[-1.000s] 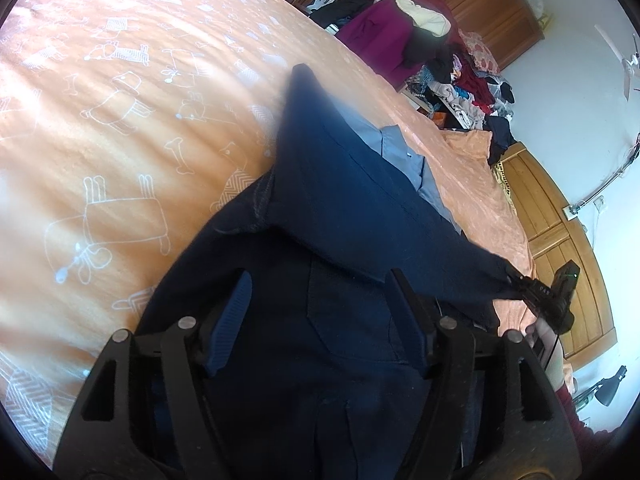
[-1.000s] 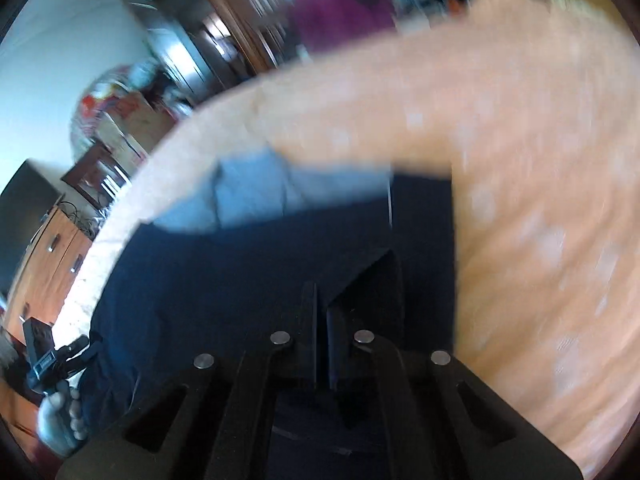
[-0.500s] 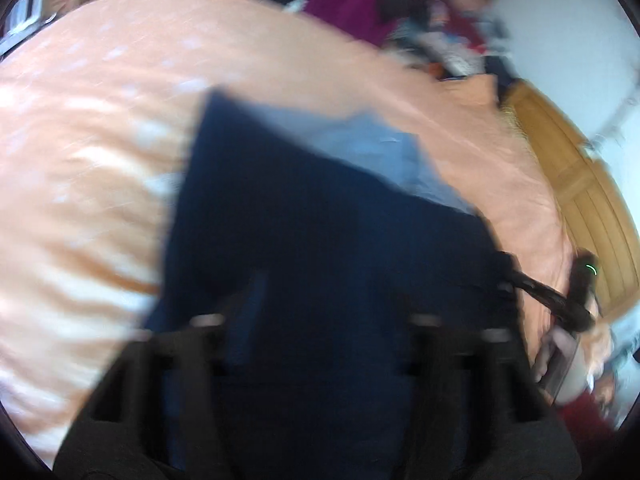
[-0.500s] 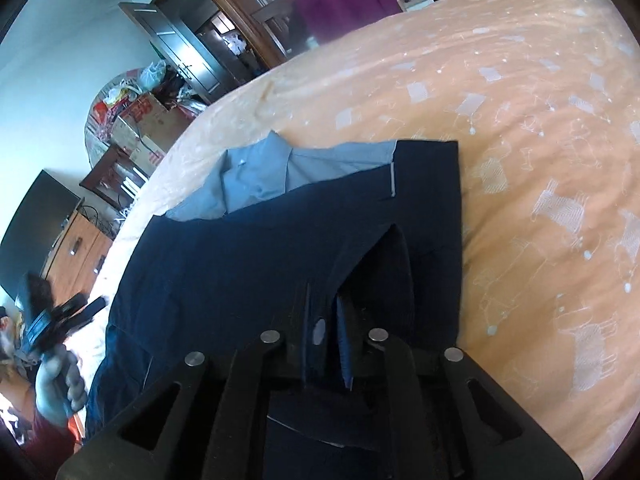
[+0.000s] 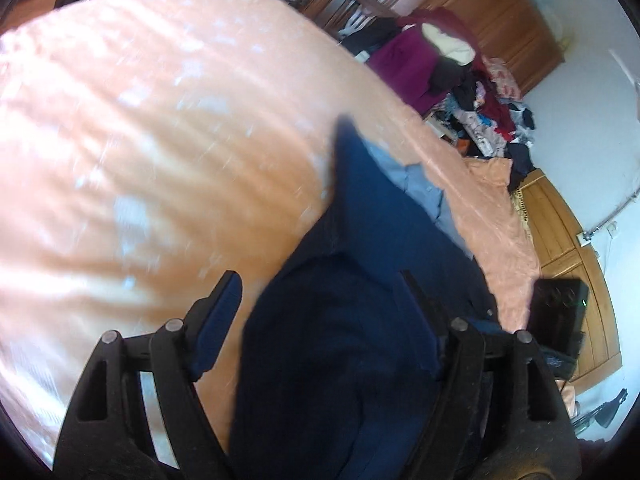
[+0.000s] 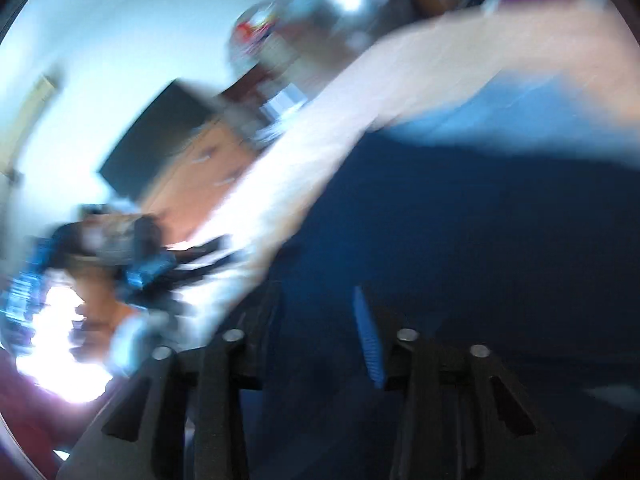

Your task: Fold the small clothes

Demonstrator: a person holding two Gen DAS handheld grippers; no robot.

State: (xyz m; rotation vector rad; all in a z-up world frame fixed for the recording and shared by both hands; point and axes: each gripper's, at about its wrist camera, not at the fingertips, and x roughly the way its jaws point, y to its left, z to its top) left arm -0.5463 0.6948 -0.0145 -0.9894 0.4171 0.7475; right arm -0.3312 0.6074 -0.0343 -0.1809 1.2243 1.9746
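A dark navy garment (image 5: 360, 240) with a light blue inner part (image 5: 424, 192) lies on the orange bedspread (image 5: 140, 140). My left gripper (image 5: 320, 300) hangs over its near end, jaws wide and opening. The cloth lies between them, and the left pad (image 5: 220, 312) stands clear of it. The right wrist view is heavily blurred. It shows my right gripper (image 6: 318, 312) low over the navy garment (image 6: 480, 260), jaws parted and opening, with dark cloth showing in the gap. The right gripper's black body (image 5: 560, 312) shows at the garment's right edge.
A heap of clothes (image 5: 480, 92) and a wooden wardrobe (image 5: 500, 20) stand beyond the bed's far side. Wooden panels (image 5: 572, 232) are at the right. The right wrist view shows a dark screen (image 6: 160, 140) on a wooden dresser (image 6: 200, 168) and the left gripper (image 6: 140, 256).
My right gripper was shut on a fold of the navy garment; its jaws have since parted and it has swung sharply left. My left gripper has shifted, and its jaws stand wider apart.
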